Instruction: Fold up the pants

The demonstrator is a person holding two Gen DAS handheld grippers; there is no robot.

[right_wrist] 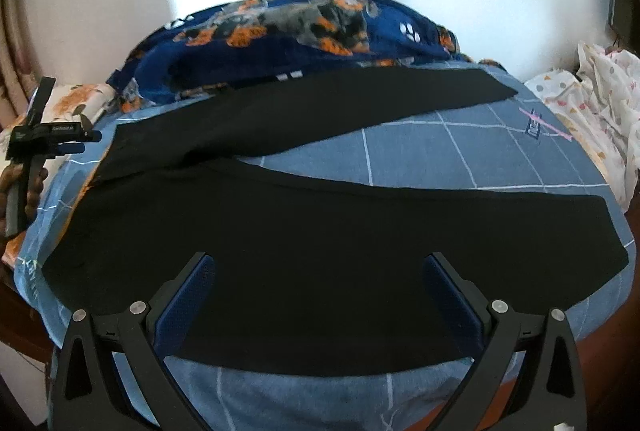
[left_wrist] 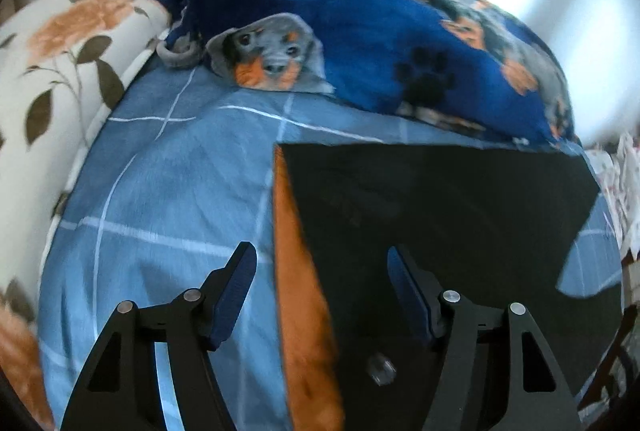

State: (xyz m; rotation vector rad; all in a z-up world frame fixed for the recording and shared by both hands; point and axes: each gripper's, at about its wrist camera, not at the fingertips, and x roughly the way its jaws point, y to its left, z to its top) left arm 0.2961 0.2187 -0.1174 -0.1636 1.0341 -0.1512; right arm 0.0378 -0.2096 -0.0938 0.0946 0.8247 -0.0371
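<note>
Evidently the flat black fabric pants [right_wrist: 320,271] lay unfolded on the blue checked bedsheet [right_wrist: 460,151] — both tools, left [left_wrist: 322,291] and right [right_wrist: 320,295], gaped empty; next, gripping an edge.

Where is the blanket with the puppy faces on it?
The dark blue puppy blanket is bunched at the far end of the bed by the wall, just beyond the black pants spread on the blue checked sheet.
</note>
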